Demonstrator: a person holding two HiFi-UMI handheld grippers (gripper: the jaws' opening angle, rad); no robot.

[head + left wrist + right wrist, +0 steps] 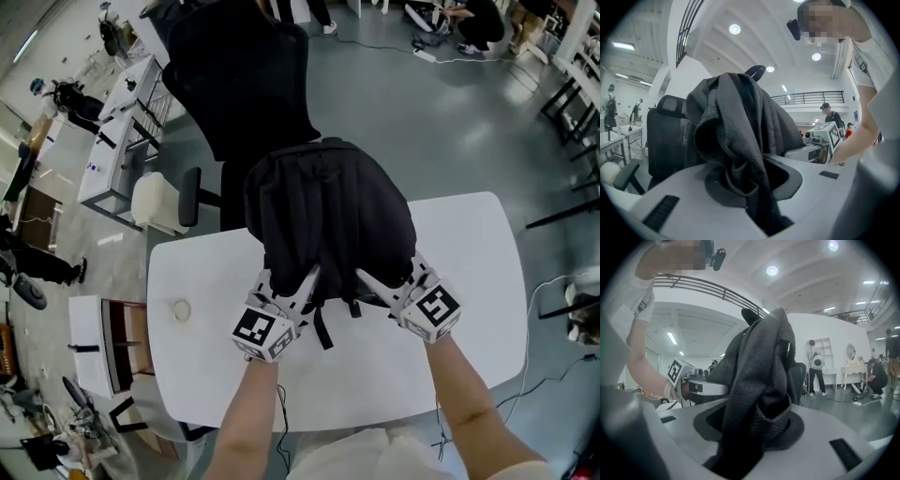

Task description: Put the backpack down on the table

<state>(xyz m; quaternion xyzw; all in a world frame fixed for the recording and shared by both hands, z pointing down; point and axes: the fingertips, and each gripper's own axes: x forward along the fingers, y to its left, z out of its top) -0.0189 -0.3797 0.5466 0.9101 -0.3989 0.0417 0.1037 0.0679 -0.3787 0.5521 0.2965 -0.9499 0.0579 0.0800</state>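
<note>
The backpack [328, 225], black, is held upright over the far half of the white bench [469, 281], in front of a black office chair [239, 75]; whether its base touches the bench cannot be told. At the left of the bench a small round object [181, 309] is seen lying. The left hand-held gripper [302, 284] is clenched on a fold of the backpack's near-side fabric, and the right hand-held gripper [373, 284] is clamped likewise on another fold beside it.
</note>
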